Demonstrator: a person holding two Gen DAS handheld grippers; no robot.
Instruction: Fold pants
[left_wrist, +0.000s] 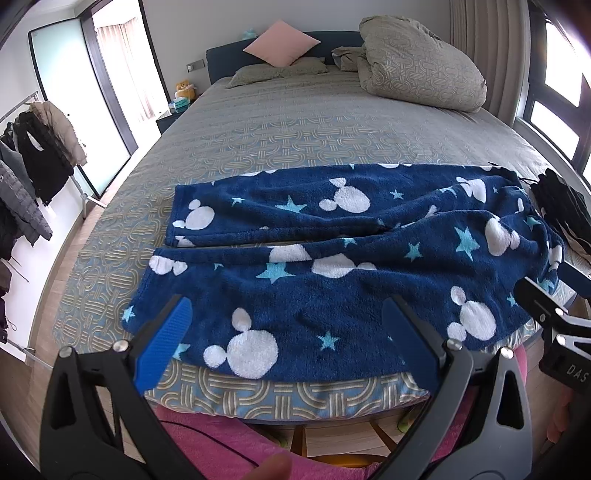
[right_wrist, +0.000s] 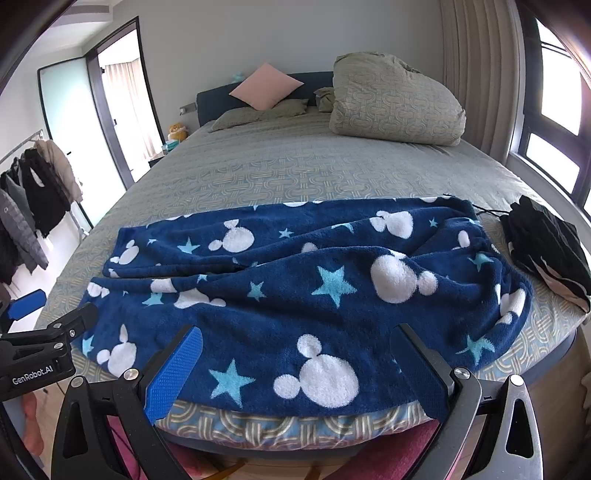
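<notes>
Navy fleece pants (left_wrist: 332, 266) with white mouse-head shapes and pale blue stars lay spread across the near edge of the bed (left_wrist: 295, 129), legs pointing left. The left tool (left_wrist: 288, 332) hovered just above the near leg, its blue-padded fingers spread wide. The right tool (right_wrist: 295, 362) was likewise spread, holding nothing. Its neighbour's body read "GenRobot.AI"; the other showed "DAS".
</notes>
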